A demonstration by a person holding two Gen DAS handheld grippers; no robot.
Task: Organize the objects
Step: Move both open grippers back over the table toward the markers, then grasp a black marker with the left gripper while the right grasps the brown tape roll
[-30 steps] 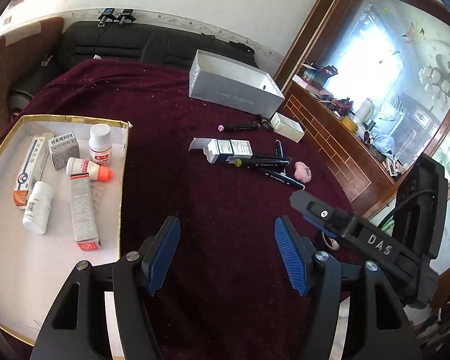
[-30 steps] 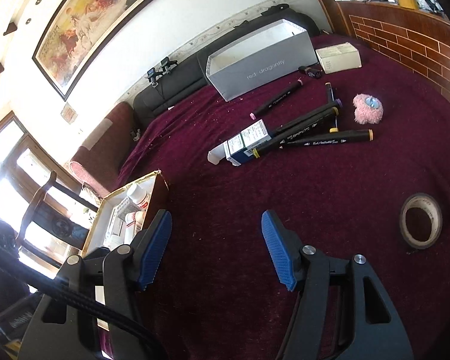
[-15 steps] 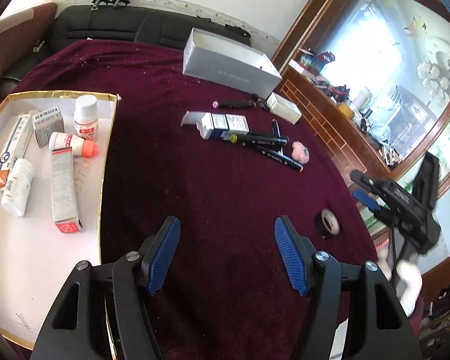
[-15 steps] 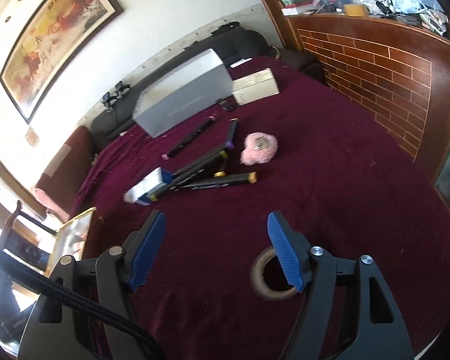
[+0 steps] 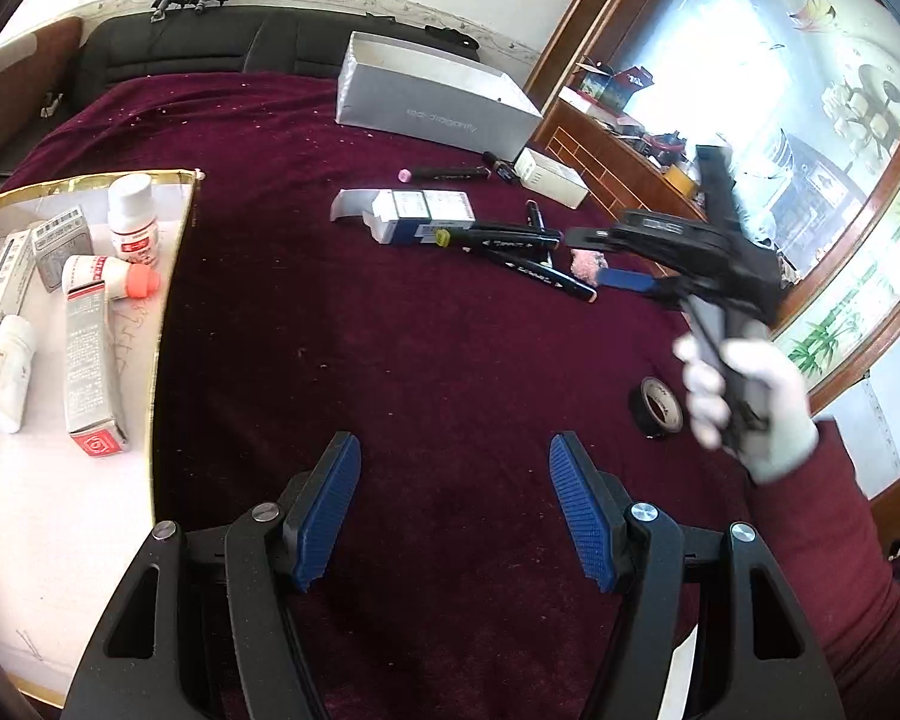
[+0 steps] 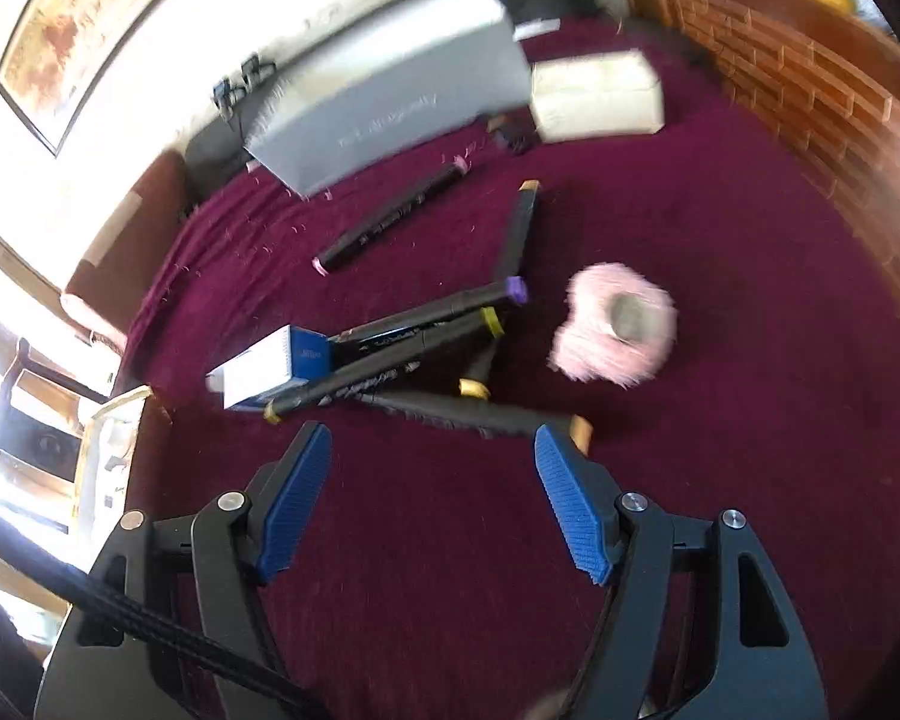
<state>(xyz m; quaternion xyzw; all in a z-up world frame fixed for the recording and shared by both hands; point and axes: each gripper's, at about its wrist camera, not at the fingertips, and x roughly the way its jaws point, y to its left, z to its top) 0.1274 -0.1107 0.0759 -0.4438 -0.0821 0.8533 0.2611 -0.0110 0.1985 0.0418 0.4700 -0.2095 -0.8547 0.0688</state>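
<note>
Markers [image 6: 426, 324], long black cylinders with coloured end caps, are lying in a loose fan on the dark red velvety cloth [image 6: 720, 450]. We are seeing the nearest one [image 6: 480, 414] lying crosswise just ahead of our right gripper [image 6: 432, 498], its orange-tan cap by the right pad; two more are slanting up to the right, ending in purple and yellow caps, and a fourth with a pale pink cap [image 6: 390, 219] is lying apart, further back, also slanted.

A blue and white carton [image 6: 270, 369] is touching the left ends of the slanted pair. A fluffy pink puff with a grey centre [image 6: 615, 327] is sitting just to the right of the cluster. Behind are an open grey rectangular box [image 6: 390, 102] and a small cream carton [image 6: 594, 96].

We are holding the right gripper with its ribbed blue pads wide apart and empty. Our left gripper [image 5: 453, 510] is likewise spread and holding nothing, over bare cloth. To its left, a gold-rimmed white tray [image 5: 168, 300] is carrying bottles and cartons. A roll of dark tape [image 5: 657, 405] is standing near our gloved right hand [image 5: 750, 402].
</note>
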